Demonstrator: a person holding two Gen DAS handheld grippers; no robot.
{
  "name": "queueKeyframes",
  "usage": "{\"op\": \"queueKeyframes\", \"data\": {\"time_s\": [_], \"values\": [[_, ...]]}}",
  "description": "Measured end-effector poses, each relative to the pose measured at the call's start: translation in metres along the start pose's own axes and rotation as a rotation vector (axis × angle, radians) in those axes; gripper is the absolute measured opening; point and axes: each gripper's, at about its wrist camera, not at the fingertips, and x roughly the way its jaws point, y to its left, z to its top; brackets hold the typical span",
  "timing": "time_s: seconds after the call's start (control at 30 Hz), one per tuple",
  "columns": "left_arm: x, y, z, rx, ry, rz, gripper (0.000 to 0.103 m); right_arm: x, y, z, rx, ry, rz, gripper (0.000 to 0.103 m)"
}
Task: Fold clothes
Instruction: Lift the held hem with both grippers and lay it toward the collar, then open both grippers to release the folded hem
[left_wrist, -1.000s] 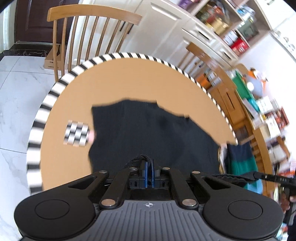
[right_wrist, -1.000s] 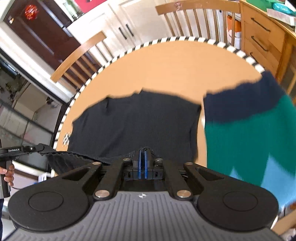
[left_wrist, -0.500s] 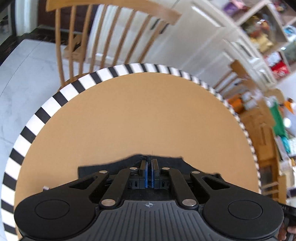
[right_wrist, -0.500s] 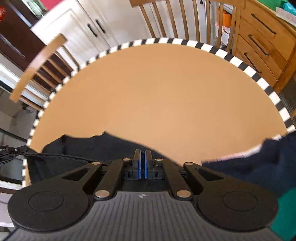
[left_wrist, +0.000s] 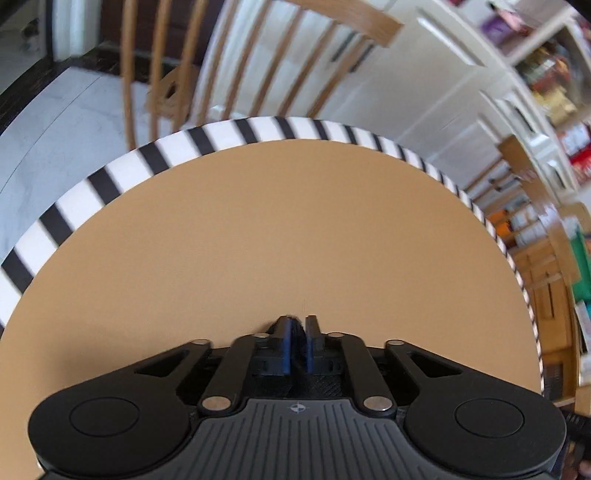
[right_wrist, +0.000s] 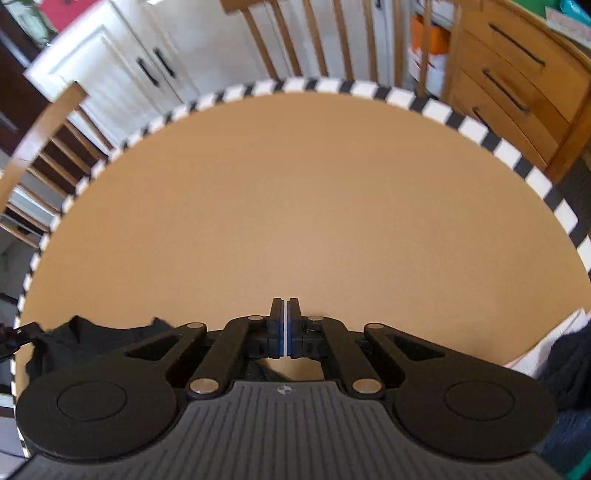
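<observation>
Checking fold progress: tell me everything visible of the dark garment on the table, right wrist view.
Only a strip of the dark navy, almost black fabric garment shows, at the lower left, lying rumpled on the round tan table with the black-and-white striped rim near its left edge. Its upper outline is uneven, with a bump and a notch. The right gripper's body covers the rest. At far left a thin black tool tip meets its corner; whether it grips the fabric is unclear.

A round tan desk (left_wrist: 280, 229) with a black-and-white striped rim fills a daylit room. Spindle-back wooden chairs (left_wrist: 221, 74) stand at its far edge before white cabinets (right_wrist: 122, 74), a wooden chest of drawers (right_wrist: 517, 81) at right, pale marble floor (left_wrist: 55, 125) at left.
</observation>
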Motion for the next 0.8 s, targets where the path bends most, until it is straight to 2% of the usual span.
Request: {"op": "queueKeyframes", "data": {"time_s": [0.07,0.13,0.2,0.27,0.33,0.37,0.4,0.43,0.5,0.6,0.7,0.8], "values": [[-0.012,-0.006,-0.004,0.109,-0.043,0.010,0.049,-0.009,0.005,-0.014,-0.066,-0.007,0.028,0.014],[-0.028,-0.012,-0.011,0.244,-0.099,0.006,0.052,-0.014,0.012,-0.032,-0.167,-0.006,0.033,0.026],[-0.037,-0.015,-0.019,0.337,-0.133,-0.017,0.061,-0.011,0.017,-0.047,-0.248,-0.011,0.016,0.033],[-0.037,-0.020,-0.025,0.387,-0.126,-0.022,0.062,-0.002,0.021,-0.058,-0.280,-0.016,0.001,0.034],[-0.028,-0.020,-0.031,0.400,-0.104,-0.017,0.062,0.007,0.022,-0.063,-0.247,-0.019,0.022,0.034],[-0.023,-0.018,-0.034,0.386,-0.101,-0.018,0.061,0.011,0.021,-0.064,-0.226,-0.021,0.036,0.034],[-0.017,-0.016,-0.037,0.372,-0.098,-0.018,0.057,0.013,0.021,-0.066,-0.214,-0.024,0.039,0.024],[-0.010,-0.015,-0.040,0.373,-0.091,-0.008,0.054,0.013,0.022,-0.066,-0.212,-0.029,0.029,0.004],[0.004,-0.014,-0.047,0.409,-0.076,0.035,0.018,0.012,0.022,-0.066,-0.207,-0.038,0.009,0.004],[0.011,-0.021,-0.054,0.482,-0.117,0.077,0.013,0.004,0.014,-0.056,-0.180,-0.067,-0.007,0.003],[0.012,-0.020,-0.057,0.504,-0.133,0.091,0.013,0.002,0.005,-0.049,-0.137,-0.078,-0.014,0.003],[0.011,-0.018,-0.056,0.498,-0.139,0.095,0.014,0.017,0.000,-0.054,-0.115,-0.049,-0.041,0.003]]}}
